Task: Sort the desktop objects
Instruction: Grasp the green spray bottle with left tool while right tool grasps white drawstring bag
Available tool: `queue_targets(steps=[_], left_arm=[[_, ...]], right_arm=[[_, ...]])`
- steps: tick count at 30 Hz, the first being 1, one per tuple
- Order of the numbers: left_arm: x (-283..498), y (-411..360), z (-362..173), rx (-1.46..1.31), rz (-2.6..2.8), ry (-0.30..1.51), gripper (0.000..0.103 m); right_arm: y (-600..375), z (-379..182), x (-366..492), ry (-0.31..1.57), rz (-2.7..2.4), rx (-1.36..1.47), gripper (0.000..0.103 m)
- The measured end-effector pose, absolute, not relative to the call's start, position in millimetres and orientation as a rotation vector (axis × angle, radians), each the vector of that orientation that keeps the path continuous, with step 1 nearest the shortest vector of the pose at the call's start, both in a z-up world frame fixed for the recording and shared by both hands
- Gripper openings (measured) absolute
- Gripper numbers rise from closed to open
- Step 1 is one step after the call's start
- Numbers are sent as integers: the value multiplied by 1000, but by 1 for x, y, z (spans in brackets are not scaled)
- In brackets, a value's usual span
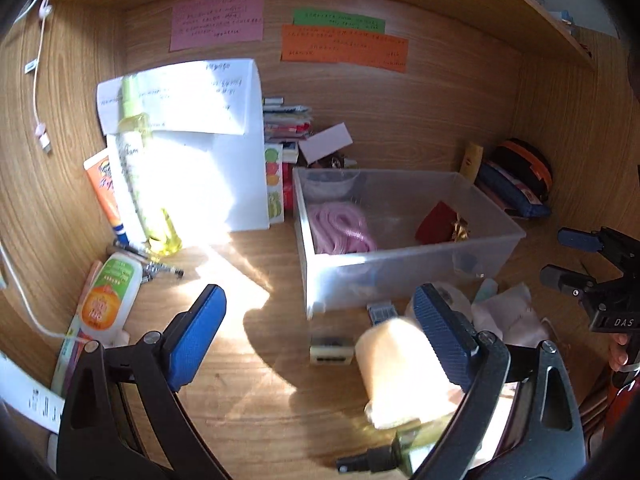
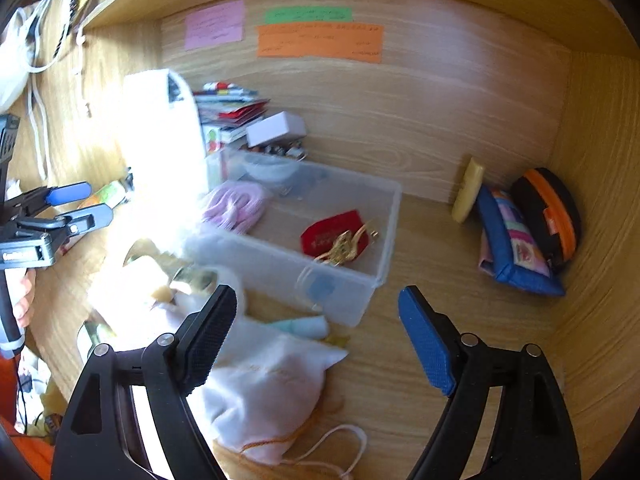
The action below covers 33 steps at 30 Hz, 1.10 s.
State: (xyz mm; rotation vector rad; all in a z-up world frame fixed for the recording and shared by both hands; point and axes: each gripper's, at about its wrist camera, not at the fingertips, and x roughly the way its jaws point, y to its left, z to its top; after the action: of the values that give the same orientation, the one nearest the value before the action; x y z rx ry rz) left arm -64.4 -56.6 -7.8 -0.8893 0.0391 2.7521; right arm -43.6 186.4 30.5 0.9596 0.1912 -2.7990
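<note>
A clear plastic bin [image 1: 404, 268] stands mid-desk, also in the right wrist view [image 2: 372, 216]; it holds a pink coiled cord [image 1: 342, 228] and a red pouch with a gold ornament [image 2: 334, 236]. My left gripper [image 1: 320, 318] is open, with a cream spray bottle [image 1: 400, 380] lying against its right finger. My right gripper [image 2: 318, 320] is open and empty above a white drawstring bag [image 2: 268, 388]. Each gripper shows in the other's view, the left [image 2: 76, 206] and the right [image 1: 576, 256].
A white box [image 1: 208, 168], a tall yellow bottle [image 1: 138, 168] and tubes [image 1: 108, 296] stand at the left. Stacked books and cards [image 1: 286, 124] are behind the bin. Pouches [image 2: 524, 236] lean in the right corner. Sticky notes [image 1: 344, 46] are on the back wall.
</note>
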Motion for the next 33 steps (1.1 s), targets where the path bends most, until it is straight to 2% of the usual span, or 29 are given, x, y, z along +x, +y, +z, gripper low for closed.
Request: queue_targets(steps=[8,19,27,33], left_arm=[[-32,-54,-29,-989,2681,-2,95],[1,-18,-57,-1075,2548,79,96],[1,-12,-72,-1133,2492,46,96],[-3,-15,-82,-1157,2483,14,96]], right_arm=[[175,11,-23,287,-2813,995,81],[212,-5,0,113,-2808,1104,81],[210,-16,-3,22,-2727,1158,81],[186,-20,-15,49,-2651,1168,81]])
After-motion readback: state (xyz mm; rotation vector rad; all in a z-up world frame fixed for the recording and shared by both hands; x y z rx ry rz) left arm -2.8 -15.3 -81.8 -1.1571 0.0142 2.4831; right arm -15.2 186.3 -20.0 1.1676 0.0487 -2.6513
